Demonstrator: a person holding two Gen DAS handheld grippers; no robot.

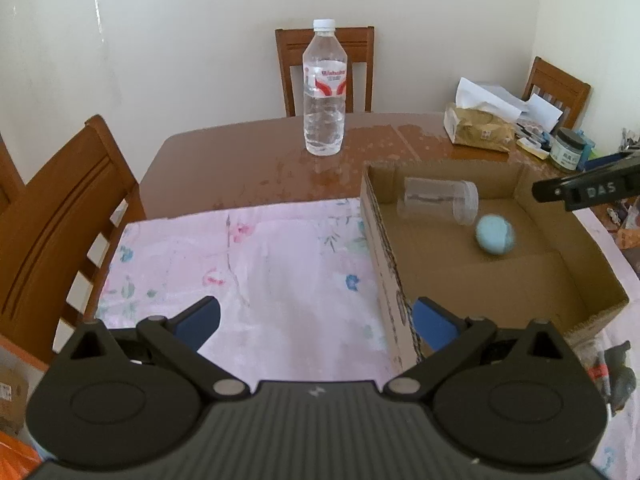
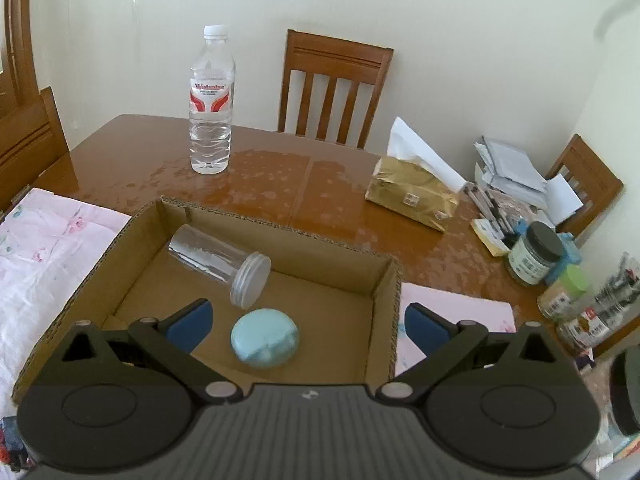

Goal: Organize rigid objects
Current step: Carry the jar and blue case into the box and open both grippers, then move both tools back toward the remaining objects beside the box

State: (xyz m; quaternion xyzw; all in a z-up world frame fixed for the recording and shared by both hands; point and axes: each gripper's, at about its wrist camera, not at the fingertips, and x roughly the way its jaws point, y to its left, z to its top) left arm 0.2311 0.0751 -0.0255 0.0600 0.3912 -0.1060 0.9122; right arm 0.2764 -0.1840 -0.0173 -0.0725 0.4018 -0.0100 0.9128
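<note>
Inside corrugated cardboard box (image 2: 384,280), smooth clear jar (image 2: 218,260), rounded blue puck (image 2: 265,338).

Both wrist cameras tilt down over the desk (image 1: 240,152) toward the far wall. The left looks over pink cloth (image 1: 248,264), beside the cardboard box (image 1: 384,264); the right hangs close above it. Both show the box and water bottle (image 2: 211,104).

From my remote station I look into a home dining room: slatted wooden chairs (image 2: 334,92) ring a glossy brown dining table (image 2: 280,184) against cream walls, with a tissue pack (image 2: 412,194), jars (image 2: 534,256) and loose papers (image 2: 512,170) crowding its right edge.
</note>
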